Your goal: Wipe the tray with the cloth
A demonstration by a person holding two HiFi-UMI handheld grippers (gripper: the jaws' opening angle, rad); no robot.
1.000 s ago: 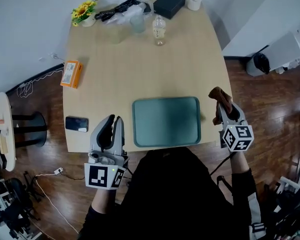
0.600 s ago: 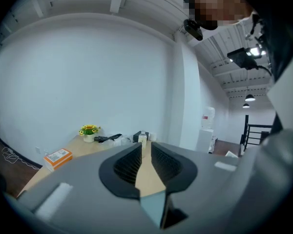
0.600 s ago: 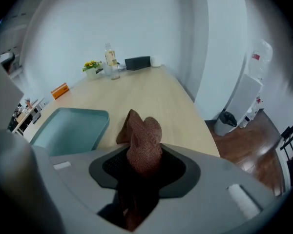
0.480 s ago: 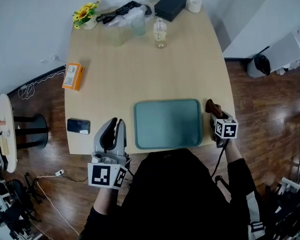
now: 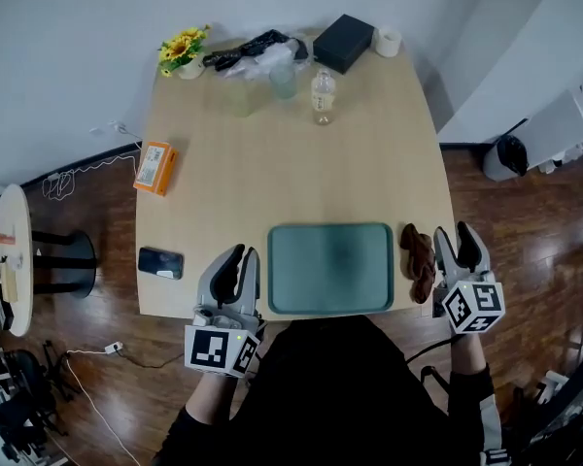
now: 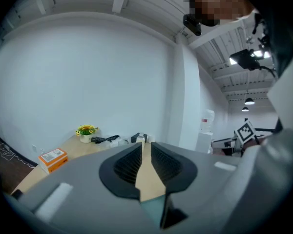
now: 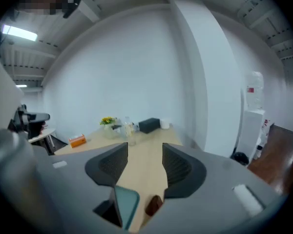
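at the table's [image 5: 272, 163] near edge: green tray [image 5: 330, 268] lay flat and bare, square to me. brown cloth [image 5: 418, 260] lay bunched on the table just beside the tray's right rim, not on it. right tool [image 5: 457, 237] hung just right of the cloth. its jaws had just been opening and stood apart, with nothing between them; the cloth lay free. left tool [image 5: 239, 256] was clenched on nothing, just beside the tray's left rim.

judged: no wiping stroke in hand, cloth off the tray. if the tray needs a pass, the next move calls for lowering the right tool over the bunch, clenching on a fold, and dragging it across the tray floor. the left tool could steady the rim against sliding.
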